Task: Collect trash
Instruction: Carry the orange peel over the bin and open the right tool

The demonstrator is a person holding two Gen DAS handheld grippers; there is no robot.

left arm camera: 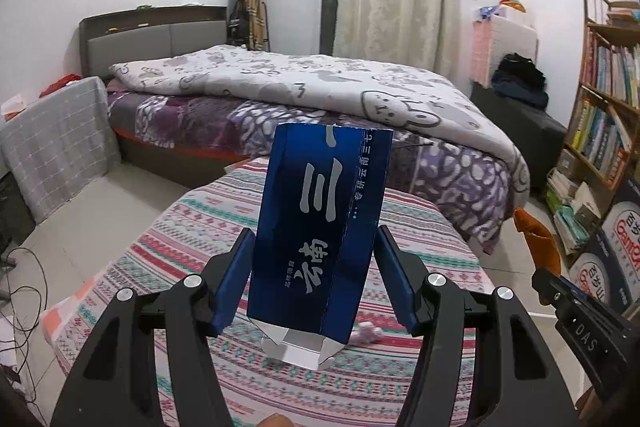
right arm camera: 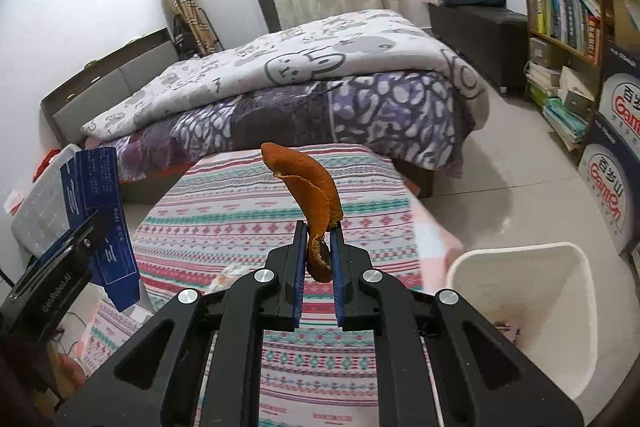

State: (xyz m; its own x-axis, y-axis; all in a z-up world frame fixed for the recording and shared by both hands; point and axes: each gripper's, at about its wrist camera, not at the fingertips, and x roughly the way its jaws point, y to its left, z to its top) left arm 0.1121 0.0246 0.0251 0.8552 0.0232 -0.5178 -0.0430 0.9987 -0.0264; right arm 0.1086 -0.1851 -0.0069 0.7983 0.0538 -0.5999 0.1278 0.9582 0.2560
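My left gripper point(left arm camera: 314, 247) is clamped on the blue carton point(left arm camera: 320, 227), which stands upright between its fingers. My right gripper point(right arm camera: 319, 237) pinches a curled orange peel point(right arm camera: 310, 195). The white bin point(right arm camera: 528, 311) sits just right of it, with the striped table point(right arm camera: 248, 203) under both and the bed point(right arm camera: 280, 95) beyond.

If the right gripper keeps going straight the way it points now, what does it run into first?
Probably the striped tablecloth ahead, and beyond it the bed. The right gripper holds an orange peel, which would touch first. Depth is unclear; the white bin sits off to its right.
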